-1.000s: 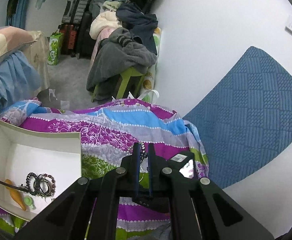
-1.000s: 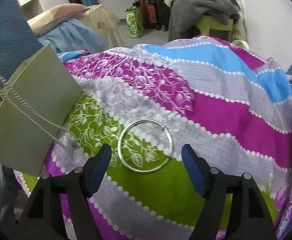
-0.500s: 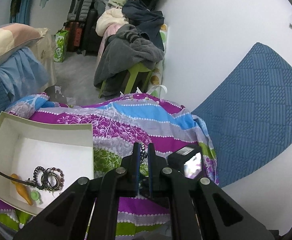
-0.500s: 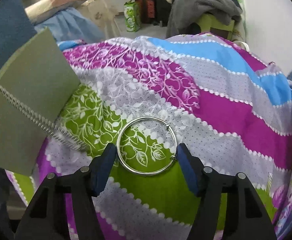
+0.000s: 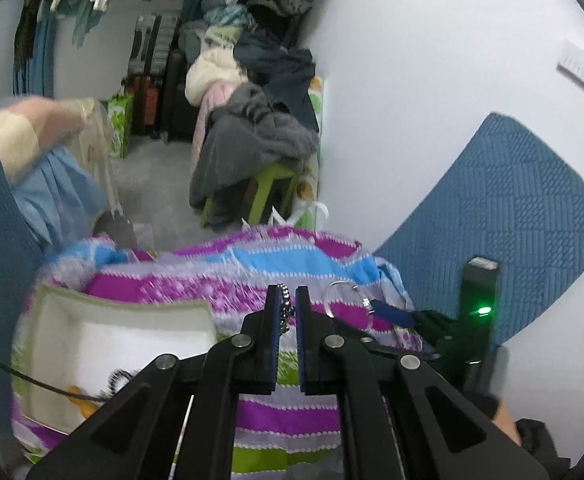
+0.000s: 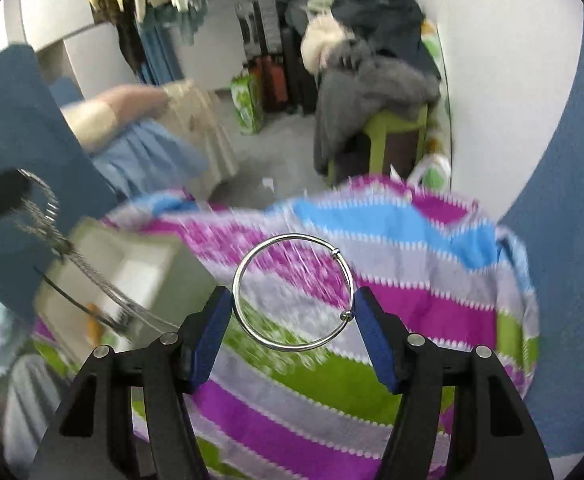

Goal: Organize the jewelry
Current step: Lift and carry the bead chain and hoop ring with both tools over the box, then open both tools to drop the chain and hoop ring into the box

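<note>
My right gripper is shut on a silver bangle, its blue pads pressing the ring's left and right sides, and holds it above the striped blanket. In the left wrist view that bangle shows to the right of my left gripper, which is shut on a thin silver bead chain. The chain dangles at the left of the right wrist view, over an open pale green box. The box holds a dark bracelet and an orange piece.
A blue quilted cushion leans on the white wall at the right. Beyond the blanket stands a green stool piled with clothes, with suitcases behind. A pillow and blue bedding lie at the left.
The right gripper's pads closed onto the bangle and lifted it off the blanket. The left gripper rose too, with the chain still pinched. Both views now look from higher up.
</note>
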A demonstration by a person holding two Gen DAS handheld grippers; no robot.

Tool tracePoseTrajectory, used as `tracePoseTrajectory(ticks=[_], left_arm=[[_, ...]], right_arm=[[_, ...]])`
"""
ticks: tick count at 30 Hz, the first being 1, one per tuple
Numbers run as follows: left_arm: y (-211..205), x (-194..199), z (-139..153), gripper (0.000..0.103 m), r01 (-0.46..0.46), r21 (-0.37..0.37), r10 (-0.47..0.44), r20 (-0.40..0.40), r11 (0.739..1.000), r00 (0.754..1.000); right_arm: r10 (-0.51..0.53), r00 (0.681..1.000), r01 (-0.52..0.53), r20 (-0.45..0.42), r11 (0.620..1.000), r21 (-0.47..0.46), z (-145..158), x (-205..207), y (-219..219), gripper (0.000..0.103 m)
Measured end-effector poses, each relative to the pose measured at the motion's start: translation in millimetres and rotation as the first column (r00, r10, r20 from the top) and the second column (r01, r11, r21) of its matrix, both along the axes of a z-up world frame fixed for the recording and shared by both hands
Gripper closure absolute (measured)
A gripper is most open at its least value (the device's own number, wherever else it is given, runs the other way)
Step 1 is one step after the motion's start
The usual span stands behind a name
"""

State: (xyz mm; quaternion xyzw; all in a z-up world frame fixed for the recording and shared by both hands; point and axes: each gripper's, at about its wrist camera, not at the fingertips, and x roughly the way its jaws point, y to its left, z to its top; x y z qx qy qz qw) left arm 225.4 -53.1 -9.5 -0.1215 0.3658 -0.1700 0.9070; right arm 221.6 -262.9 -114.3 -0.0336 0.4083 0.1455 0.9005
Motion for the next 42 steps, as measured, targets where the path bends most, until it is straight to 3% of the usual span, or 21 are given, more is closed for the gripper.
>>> tracePoseTrajectory(ticks=[8,15,21,30,35,42], left_arm=[[49.5,-7.6,45.1,0.099,-0.040,0.013,0.039,0.050,0.999,0.998],[91.6,-16.1,52.0,0.099,-0.080,0.024,0.078,0.052,0.997,0.996],[119.6,-12.8,7.1,0.098,-0.091,0.029,0.092,-0.024,0.995,0.995],[143.7,-2.7,-95.3,0.098,-0.093,0.102,0.108,-0.156,0.990,0.982],[150.1,2.9,-142.7,0.098,-0.088,0.118,0.113,-0.226,0.989,0.968],[141.8,0.7,-181.6,0.097,-0.049,0.125,0.083,-0.285,0.991,0.955]], right_arm=[[0.065,0.993,-0.069,0.099,0.997,0.034,81.3,-14.1,48.8,0.042],[0.101,0.989,-0.105,0.110,0.994,0.039,91.6,-21.4,88.8,0.041],[0.107,0.993,-0.109,0.050,0.993,0.048,59.3,-19.8,113.7,0.041],[0.141,0.988,-0.140,-0.068,0.990,0.012,-16.6,-19.2,147.4,0.041],[0.187,0.975,-0.190,-0.119,0.982,-0.014,-49.4,-26.7,167.1,0.047],[0.208,0.962,-0.217,-0.177,0.976,-0.031,-78.1,-30.5,181.5,0.050]])
